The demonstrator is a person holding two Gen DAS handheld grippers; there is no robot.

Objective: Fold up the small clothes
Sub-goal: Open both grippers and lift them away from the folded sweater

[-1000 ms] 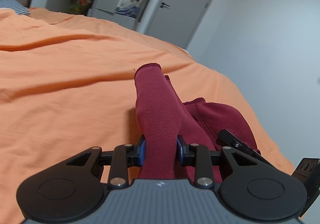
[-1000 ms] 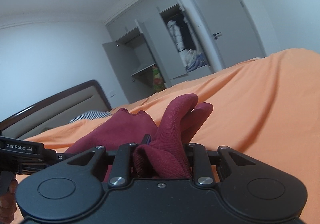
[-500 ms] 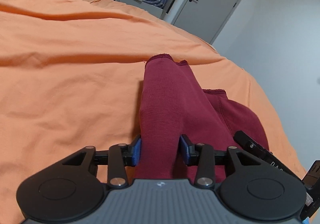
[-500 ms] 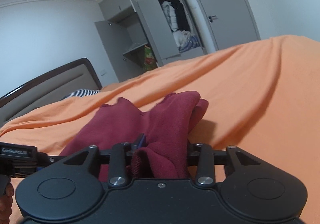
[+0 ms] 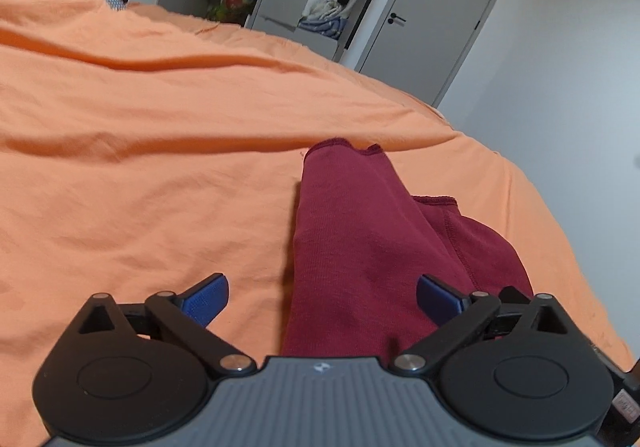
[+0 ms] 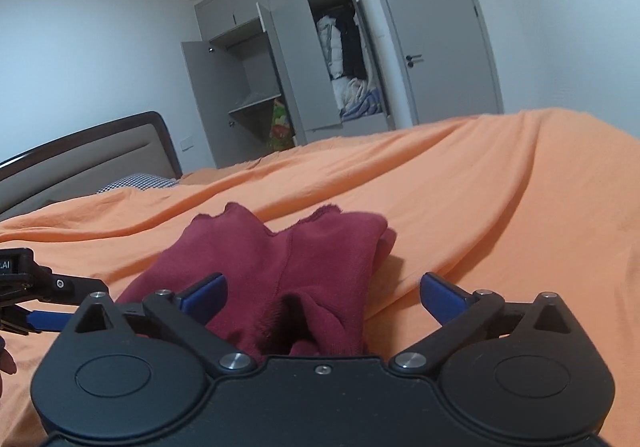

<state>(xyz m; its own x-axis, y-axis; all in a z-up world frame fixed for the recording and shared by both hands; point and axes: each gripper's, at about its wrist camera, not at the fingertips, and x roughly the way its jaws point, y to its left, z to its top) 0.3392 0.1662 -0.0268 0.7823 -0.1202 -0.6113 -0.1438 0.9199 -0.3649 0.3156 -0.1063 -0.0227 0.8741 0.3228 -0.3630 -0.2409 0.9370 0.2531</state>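
The dark red garment (image 5: pixel 360 247) lies flat on the orange bed cover (image 5: pixel 140 167), bunched into a narrow folded strip; its long axis runs straight away from both cameras, with the hemmed ends at the far end and the thicker folded end nearest the claws. In the left wrist view the strip sits between the fingers of the left claw (image 5: pixel 322 301), closer to the right-hand blue pad than to the other; those fingers are spread wide and touch no cloth. In the right wrist view the same garment (image 6: pixel 288 271) lies directly ahead of the right claw (image 6: pixel 322 299), whose fingers are likewise spread apart and hold nothing; the left claw's tip shows at the frame's left edge, just beside the cloth. Both claws look equally near, so either could likely close on the near end for the next fold.
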